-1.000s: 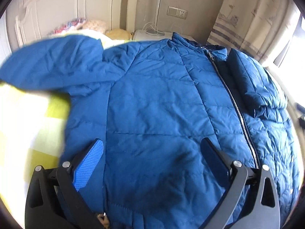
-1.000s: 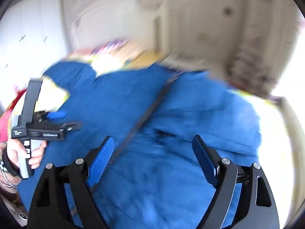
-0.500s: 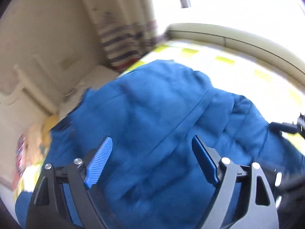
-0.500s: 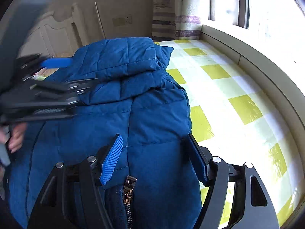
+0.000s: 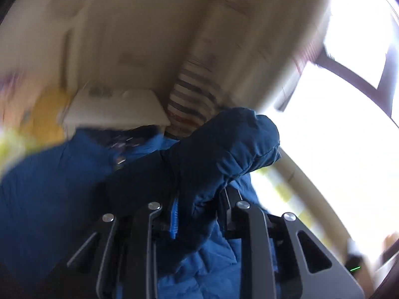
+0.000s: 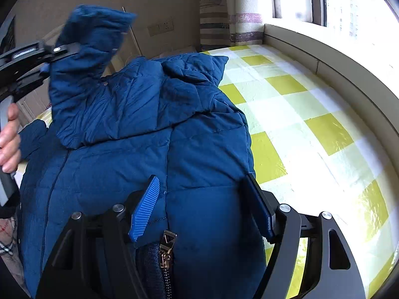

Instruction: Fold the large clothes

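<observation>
Lifting one sleeve (image 6: 87, 39) of the blue padded jacket (image 6: 154, 129) off the bed (image 6: 311, 114), the left gripper (image 5: 199, 214) has its jaws closing narrow on the cuff (image 5: 224, 149), which bulges up between them — a hold that, I judge, lets the sleeve be carried across the chest for the first fold. The jacket lies zipped and face up along the bed's left side, its hem toward the cameras and its hood toward the headboard end. The right gripper (image 6: 202, 206) stands wide over the hem beside the zip pull (image 6: 167, 244), its pads not clearly pressing the cloth, probably placed there to pin the body flat.
</observation>
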`<action>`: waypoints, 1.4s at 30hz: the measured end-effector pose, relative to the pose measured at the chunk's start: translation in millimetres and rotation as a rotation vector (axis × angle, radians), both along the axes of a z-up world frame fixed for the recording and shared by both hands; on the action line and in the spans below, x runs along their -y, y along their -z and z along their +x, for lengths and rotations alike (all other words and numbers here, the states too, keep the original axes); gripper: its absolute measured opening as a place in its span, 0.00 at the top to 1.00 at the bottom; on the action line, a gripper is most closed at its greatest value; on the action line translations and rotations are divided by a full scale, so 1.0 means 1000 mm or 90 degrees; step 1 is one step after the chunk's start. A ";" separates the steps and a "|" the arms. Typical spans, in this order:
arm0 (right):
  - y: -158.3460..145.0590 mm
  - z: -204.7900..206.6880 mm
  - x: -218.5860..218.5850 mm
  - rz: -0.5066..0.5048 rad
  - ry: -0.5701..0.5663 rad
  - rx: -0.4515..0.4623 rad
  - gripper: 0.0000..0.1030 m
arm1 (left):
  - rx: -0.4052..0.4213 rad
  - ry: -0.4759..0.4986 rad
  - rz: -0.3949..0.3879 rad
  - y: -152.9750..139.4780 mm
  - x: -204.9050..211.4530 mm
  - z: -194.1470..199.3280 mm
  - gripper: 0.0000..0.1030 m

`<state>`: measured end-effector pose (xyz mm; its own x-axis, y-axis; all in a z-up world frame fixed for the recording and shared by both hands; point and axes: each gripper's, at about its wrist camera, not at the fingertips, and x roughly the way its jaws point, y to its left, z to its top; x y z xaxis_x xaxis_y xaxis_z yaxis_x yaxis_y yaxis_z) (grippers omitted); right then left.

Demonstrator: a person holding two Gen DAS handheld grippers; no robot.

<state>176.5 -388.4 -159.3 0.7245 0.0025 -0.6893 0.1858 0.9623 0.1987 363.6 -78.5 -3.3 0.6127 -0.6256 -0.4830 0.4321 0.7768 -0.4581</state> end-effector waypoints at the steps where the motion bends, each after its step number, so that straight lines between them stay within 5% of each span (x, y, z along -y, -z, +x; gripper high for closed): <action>1: 0.000 0.000 0.000 0.001 0.000 0.000 0.33 | -0.028 -0.020 -0.043 0.006 -0.027 0.005 0.73; 4: 0.000 -0.001 0.000 0.004 -0.002 0.001 0.31 | -0.110 -0.094 -0.127 0.040 -0.114 0.000 0.57; 6: 0.000 0.000 -0.001 0.003 -0.004 0.000 0.31 | -0.148 -0.108 -0.125 0.059 -0.140 -0.003 0.14; 7: 0.000 0.000 -0.001 0.002 -0.004 0.000 0.31 | -0.164 -0.116 -0.128 0.069 -0.151 -0.006 0.10; 10: 0.001 0.000 -0.001 -0.001 -0.004 -0.001 0.31 | -0.246 -0.133 -0.177 0.108 -0.178 -0.008 0.13; 14: 0.001 0.001 -0.001 -0.007 -0.002 -0.002 0.31 | -0.190 -0.189 -0.154 0.091 -0.180 -0.024 0.17; 16: 0.001 0.002 -0.001 -0.008 -0.002 -0.003 0.31 | -0.143 -0.207 -0.087 0.073 -0.169 -0.037 0.18; 20: 0.002 0.002 -0.002 -0.014 -0.002 -0.005 0.31 | 0.100 -0.312 0.180 0.018 -0.131 -0.088 0.15; 23: 0.002 0.003 -0.003 -0.020 -0.001 -0.007 0.31 | 0.238 -0.390 0.223 -0.005 -0.122 -0.115 0.06; 25: 0.003 0.004 -0.003 -0.020 -0.001 -0.008 0.31 | 0.216 -0.368 0.196 -0.008 -0.120 -0.107 0.03; 27: 0.003 0.003 -0.003 -0.021 -0.001 -0.008 0.31 | 0.126 -0.300 0.211 0.001 -0.110 -0.071 0.03; 31: -0.007 -0.003 -0.008 -0.046 0.009 0.005 0.31 | -0.044 -0.190 0.266 0.063 -0.092 -0.010 0.04; 36: -0.041 0.007 -0.027 -0.098 -0.044 0.043 0.30 | -0.023 -0.144 0.278 0.087 -0.084 -0.013 0.03; 42: -0.063 0.095 -0.062 -0.137 -0.118 0.042 0.30 | -0.001 -0.138 0.235 0.088 -0.093 -0.032 0.03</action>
<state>271.9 -326.1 -96.3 0.7690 -0.0020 -0.6392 -0.0041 1.0000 -0.0082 331.7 14.3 -91.3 0.7102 -0.2673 -0.6513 0.2397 0.9616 -0.1334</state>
